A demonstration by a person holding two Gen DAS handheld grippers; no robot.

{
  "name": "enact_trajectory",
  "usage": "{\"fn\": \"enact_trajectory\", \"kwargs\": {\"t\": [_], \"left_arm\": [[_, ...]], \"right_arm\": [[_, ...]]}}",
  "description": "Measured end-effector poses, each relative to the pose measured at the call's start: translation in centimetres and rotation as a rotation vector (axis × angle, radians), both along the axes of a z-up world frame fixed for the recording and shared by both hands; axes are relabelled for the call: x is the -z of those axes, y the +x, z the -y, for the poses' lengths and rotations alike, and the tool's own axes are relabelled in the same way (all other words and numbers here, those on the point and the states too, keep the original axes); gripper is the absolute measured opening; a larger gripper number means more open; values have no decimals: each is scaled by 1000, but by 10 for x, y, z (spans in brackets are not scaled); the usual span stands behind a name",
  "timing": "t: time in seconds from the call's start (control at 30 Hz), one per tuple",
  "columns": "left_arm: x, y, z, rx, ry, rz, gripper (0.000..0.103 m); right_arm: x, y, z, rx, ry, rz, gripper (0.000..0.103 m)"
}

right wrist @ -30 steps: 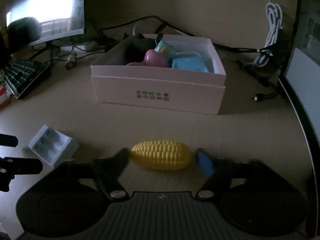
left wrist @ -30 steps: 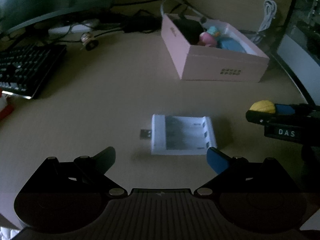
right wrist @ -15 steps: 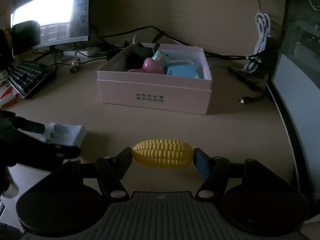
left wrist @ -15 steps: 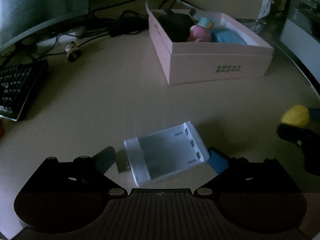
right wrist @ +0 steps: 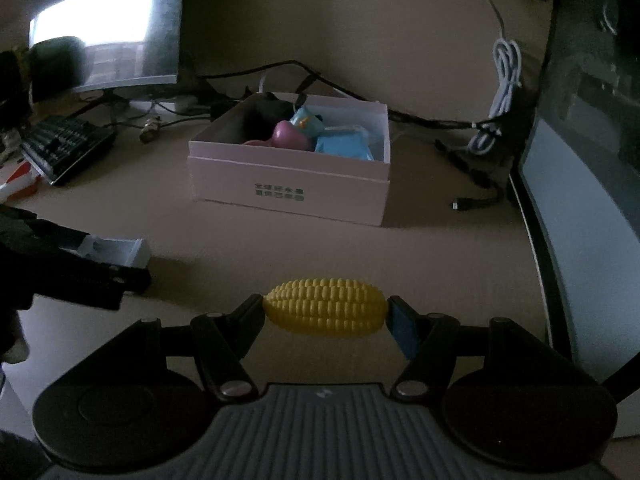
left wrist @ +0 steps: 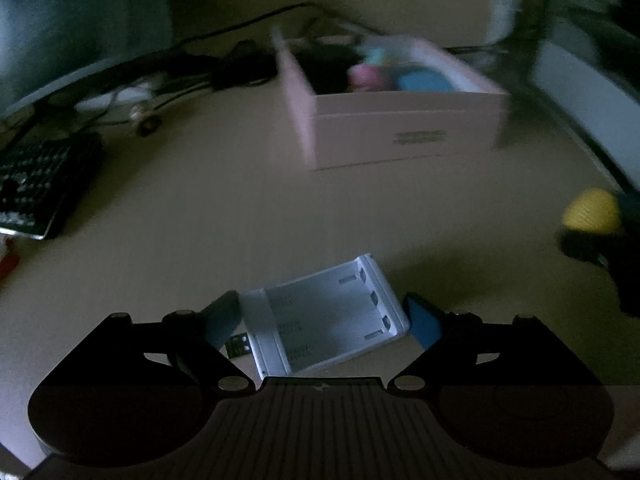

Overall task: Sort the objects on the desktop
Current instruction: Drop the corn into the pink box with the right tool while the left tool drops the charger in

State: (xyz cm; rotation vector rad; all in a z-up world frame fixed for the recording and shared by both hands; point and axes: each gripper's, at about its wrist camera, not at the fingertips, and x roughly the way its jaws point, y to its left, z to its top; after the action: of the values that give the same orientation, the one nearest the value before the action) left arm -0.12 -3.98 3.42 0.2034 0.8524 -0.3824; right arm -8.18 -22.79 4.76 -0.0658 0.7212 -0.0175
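Desk (right wrist: 440, 256): flat, matte beige surface, dimly lit.
Monitor (right wrist: 112, 36): glossy lit panel at 10 o'clock in the right wrist view.
Pink box (right wrist: 288, 184): rectangular, smooth card, open-topped, green print on the near wall; at 12 o'clock from both grippers. Contents: rounded pink toy (right wrist: 290, 136), soft blue item, dark lump.
Keyboard (right wrist: 64, 148): black, ridged keys, at 9 to 10 o'clock.
White cable (right wrist: 504, 92): coiled, hanging at 1 o'clock.
Battery charger (left wrist: 324, 316): white moulded plastic, rectangular, slotted bays, tilted, lying on the desk.
Left gripper (left wrist: 324, 320): jaws closing, charger between them; left pad at its edge, blue right pad just beside its corner, firm contact unclear.
Toy corn (right wrist: 326, 307): yellow, oval, knobbly kernels.
Right gripper (right wrist: 326, 312): clamped on the corn's two ends, held crosswise above the desk, at 6 o'clock from the box.
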Motion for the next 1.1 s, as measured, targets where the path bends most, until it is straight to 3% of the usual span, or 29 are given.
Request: {"fn": "enact_trajectory", "kwargs": {"t": [0.13, 0.27, 0.47, 0.57, 0.7, 0.8, 0.93, 1.1], "left_arm": [[-24, -27, 2, 89, -43, 65, 91], [-57, -24, 7, 120, -121, 140, 91], [-123, 34, 39, 165, -185, 344, 91], [-146, 79, 60, 212, -234, 387, 99], [-146, 119, 65, 154, -237, 321, 100], [-131, 121, 45, 106, -246, 270, 100], [-95, 100, 7, 39, -198, 200, 100], [-57, 68, -45, -153, -129, 97, 100]], "right_arm": [[-18, -18, 6, -33, -33, 31, 67], [-44, -33, 18, -22, -38, 86, 67], [-87, -37, 29, 21, 7, 209, 67], [-95, -29, 26, 42, 21, 242, 67], [-91, -20, 20, 67, 20, 236, 67], [-84, -17, 20, 93, 31, 216, 67], [-74, 1, 25, 130, 69, 183, 67], [-78, 53, 27, 78, 97, 179, 67]]}}
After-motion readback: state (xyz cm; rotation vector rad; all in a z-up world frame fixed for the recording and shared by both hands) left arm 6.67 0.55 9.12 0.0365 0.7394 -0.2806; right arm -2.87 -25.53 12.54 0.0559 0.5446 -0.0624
